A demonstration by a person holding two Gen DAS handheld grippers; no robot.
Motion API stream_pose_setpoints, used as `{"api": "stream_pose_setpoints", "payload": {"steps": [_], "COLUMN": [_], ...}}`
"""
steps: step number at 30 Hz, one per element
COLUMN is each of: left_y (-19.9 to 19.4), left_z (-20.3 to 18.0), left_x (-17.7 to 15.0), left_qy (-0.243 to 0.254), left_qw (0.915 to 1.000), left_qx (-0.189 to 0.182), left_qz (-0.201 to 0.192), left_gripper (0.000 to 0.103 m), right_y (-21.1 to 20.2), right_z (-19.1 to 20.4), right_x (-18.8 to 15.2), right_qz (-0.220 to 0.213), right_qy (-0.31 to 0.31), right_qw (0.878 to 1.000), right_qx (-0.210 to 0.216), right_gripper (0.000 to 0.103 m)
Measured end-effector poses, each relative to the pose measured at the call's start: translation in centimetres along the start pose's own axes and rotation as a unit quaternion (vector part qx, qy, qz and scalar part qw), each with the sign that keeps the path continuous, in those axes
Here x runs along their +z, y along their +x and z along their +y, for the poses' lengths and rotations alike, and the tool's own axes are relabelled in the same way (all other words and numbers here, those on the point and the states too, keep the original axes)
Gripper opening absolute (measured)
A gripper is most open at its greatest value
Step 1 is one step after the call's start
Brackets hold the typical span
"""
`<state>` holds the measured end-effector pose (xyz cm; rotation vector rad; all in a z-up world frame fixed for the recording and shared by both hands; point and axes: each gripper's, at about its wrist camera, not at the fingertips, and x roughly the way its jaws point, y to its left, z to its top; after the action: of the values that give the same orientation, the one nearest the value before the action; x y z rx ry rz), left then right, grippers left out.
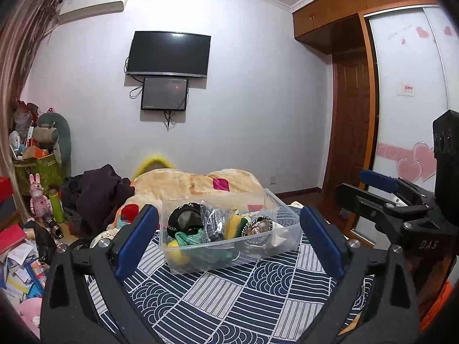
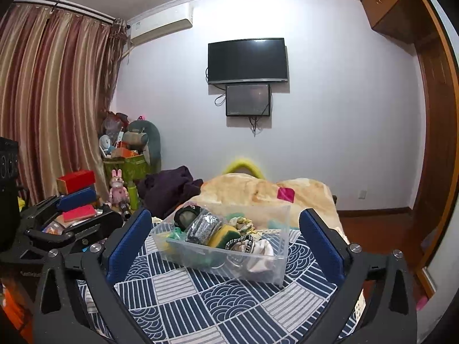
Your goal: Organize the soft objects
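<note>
In the left wrist view, the left claw [image 1: 229, 238] is hovering wide open and empty before the clear bin [image 1: 229, 253] of soft objects [image 1: 212, 223], which is sitting on the patterned bedspread [image 1: 229, 295]; the right claw [image 1: 381, 192] is showing at the right edge, while a wardrobe door [image 1: 407, 100] is filling that side.

In the right wrist view, the right claw [image 2: 226, 240] is likewise gaping empty toward the bin [image 2: 229, 258], with striped curtains [image 2: 51, 100] appearing only here.
</note>
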<state>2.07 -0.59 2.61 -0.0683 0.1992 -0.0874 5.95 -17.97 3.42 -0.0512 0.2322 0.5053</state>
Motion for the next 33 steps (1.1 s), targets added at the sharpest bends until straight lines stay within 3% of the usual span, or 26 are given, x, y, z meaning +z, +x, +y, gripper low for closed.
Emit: {"api": "stream_pose_setpoints", "payload": {"steps": [12,33], "left_y": [0.8,1.1], "left_z": [0.5,0.7], "left_x": [-1.1,-1.5], "left_qy": [-0.002,-0.002], "left_qw": [1.0000,0.9999], "left_qx": [0.000,0.003], "left_qz": [0.009,0.010], "left_gripper": [0.101,0.101], "right_y": [-0.5,-1.3], "right_z": [-0.5,-1.0], "right_x": [-1.7,-1.4], "right_qz": [0.007,0.001], "right_qy": [0.004,0.011], "right_qw": [1.000,1.000], "right_qx": [-0.009,-0.004], "right_gripper": [0.103,0.103]}}
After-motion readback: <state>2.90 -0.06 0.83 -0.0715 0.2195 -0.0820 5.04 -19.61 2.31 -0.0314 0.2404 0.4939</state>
